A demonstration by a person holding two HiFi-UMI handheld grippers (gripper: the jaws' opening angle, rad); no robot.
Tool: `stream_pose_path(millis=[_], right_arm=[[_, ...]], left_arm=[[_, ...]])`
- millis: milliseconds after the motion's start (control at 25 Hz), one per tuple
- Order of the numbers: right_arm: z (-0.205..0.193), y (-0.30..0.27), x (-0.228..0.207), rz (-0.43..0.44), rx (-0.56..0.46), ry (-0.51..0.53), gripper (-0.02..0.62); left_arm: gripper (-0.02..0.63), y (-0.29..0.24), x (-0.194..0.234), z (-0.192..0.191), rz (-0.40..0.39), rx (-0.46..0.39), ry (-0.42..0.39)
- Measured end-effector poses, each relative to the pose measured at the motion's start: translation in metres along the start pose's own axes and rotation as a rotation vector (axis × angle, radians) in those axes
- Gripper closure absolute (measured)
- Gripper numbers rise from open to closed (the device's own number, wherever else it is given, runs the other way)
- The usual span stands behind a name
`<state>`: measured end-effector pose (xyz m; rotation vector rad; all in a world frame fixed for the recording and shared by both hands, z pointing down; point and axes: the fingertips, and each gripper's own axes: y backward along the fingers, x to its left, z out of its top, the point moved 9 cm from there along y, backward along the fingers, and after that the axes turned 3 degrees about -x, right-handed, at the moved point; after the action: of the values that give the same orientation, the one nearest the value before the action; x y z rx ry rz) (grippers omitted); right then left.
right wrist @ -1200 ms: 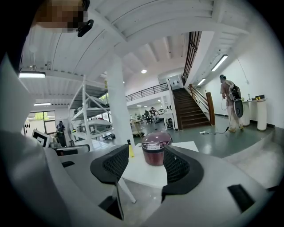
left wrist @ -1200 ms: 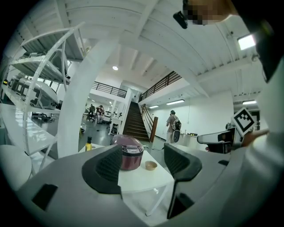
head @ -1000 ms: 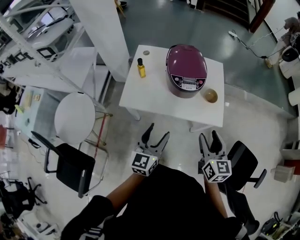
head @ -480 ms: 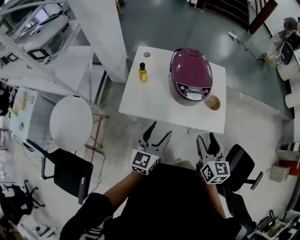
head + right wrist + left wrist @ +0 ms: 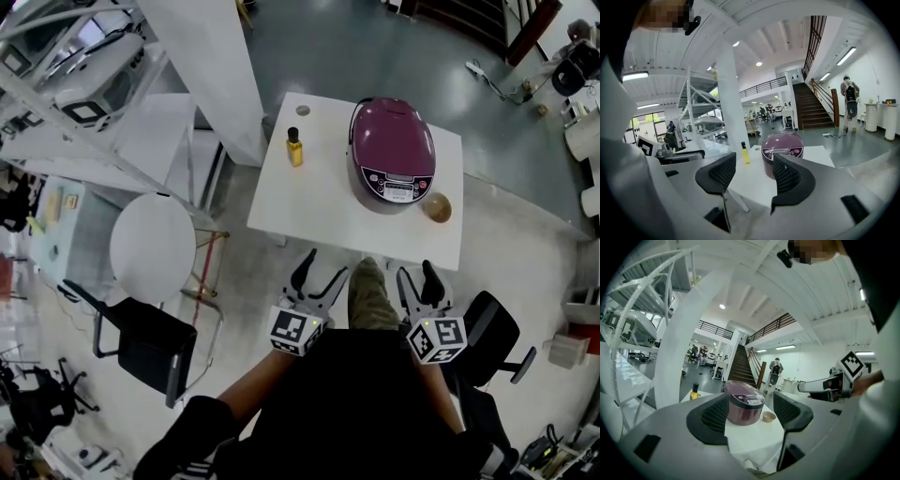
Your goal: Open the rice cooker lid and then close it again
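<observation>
A purple rice cooker [image 5: 393,156] with its lid down stands on the far right part of a white table [image 5: 319,202]; its control panel faces me. It also shows in the left gripper view as the rice cooker [image 5: 745,403] and in the right gripper view as the rice cooker [image 5: 783,146]. My left gripper [image 5: 317,275] is held open short of the table's near edge, with nothing between its jaws. My right gripper [image 5: 419,277] is open too, level with it and equally short of the table. Neither touches the cooker.
A yellow bottle with a black cap [image 5: 294,148] stands left of the cooker, a small brown bowl [image 5: 436,207] at its right. A white pillar [image 5: 211,66], a round white stool [image 5: 153,246] and black chairs [image 5: 150,339] flank the table. A person's foot [image 5: 371,293] shows between the grippers.
The view has shifted so the table and cooker sit a little closer. A foot has stepped forward between the grippers. Both grippers stay open and level.
</observation>
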<state>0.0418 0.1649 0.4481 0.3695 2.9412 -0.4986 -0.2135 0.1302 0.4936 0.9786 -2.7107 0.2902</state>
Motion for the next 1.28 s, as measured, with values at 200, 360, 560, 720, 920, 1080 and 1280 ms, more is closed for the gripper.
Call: stream_pose_path(millis=[200,360,560,720,920,1080,1280], right_arm=[[0.011,-0.028,-0.009,0.076,0.0,0.023,0.365],[0.02,-0.054,-0.029,0.127,-0.013,-0.005,0.365],[0.048,-0.073,-0.067,0.123,-0.057,-0.034,0.365],[0.048,-0.087,-0.095,0.13,-0.038,-0.054,0.365],[0.053,-0.109,-0.134,0.145,-0.023,-0.065,0.365],[0.061,-0.129,-0.159,0.174,-0.025,-0.069,0.365],[0.063,-0.15,-0.183,0.198,-0.012,-0.079,0.365]], left_arm=[[0.333,-0.013,0.015,0.006,0.094,-0.032,0.019],[0.333,-0.041,0.018,0.016,0.1,-0.027,-0.022],[0.333,-0.085,0.009,0.032,0.084,-0.056,-0.035],[0.333,-0.116,0.003,0.032,0.079,-0.038,-0.04],[0.333,-0.157,0.002,0.037,0.089,-0.025,-0.064],[0.333,-0.188,0.003,0.047,0.11,-0.038,-0.083],[0.333,-0.211,-0.005,0.052,0.137,-0.036,-0.067]])
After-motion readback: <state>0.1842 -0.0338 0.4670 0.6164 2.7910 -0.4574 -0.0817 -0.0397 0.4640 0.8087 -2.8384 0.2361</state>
